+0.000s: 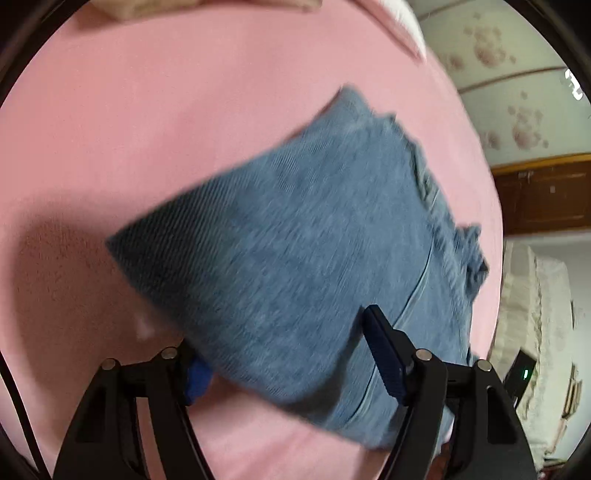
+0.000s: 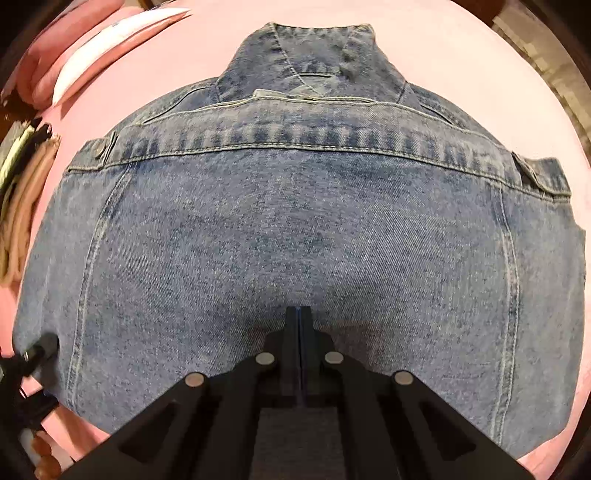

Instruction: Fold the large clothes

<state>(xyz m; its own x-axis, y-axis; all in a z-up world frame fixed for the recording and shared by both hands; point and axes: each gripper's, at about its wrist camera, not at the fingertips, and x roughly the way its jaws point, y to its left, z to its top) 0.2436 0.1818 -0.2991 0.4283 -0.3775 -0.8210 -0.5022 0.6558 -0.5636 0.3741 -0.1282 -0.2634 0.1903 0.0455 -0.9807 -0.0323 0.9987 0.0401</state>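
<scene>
A blue denim jacket (image 2: 295, 221) lies folded and back-up on the pink bed sheet (image 2: 461, 55), its collar at the far end. My right gripper (image 2: 299, 314) is shut, its tips down on the middle of the jacket's near part, and no cloth shows between the pads. In the left wrist view the same jacket (image 1: 295, 229) looks blurred. My left gripper (image 1: 290, 363) is open and straddles its near corner. One finger (image 1: 384, 354) lies over the denim, and the other blue pad (image 1: 197, 376) peeks out beside the cloth's edge. The pads do not press on it.
Pink and white pillows (image 2: 92, 44) sit at the bed's far left corner, with beige clothing (image 2: 22, 206) at the left edge. A tan item (image 1: 129, 9) lies at the far end of the sheet. Beyond the bed's right edge are a wooden cabinet (image 1: 546, 195) and floral wall (image 1: 517, 92).
</scene>
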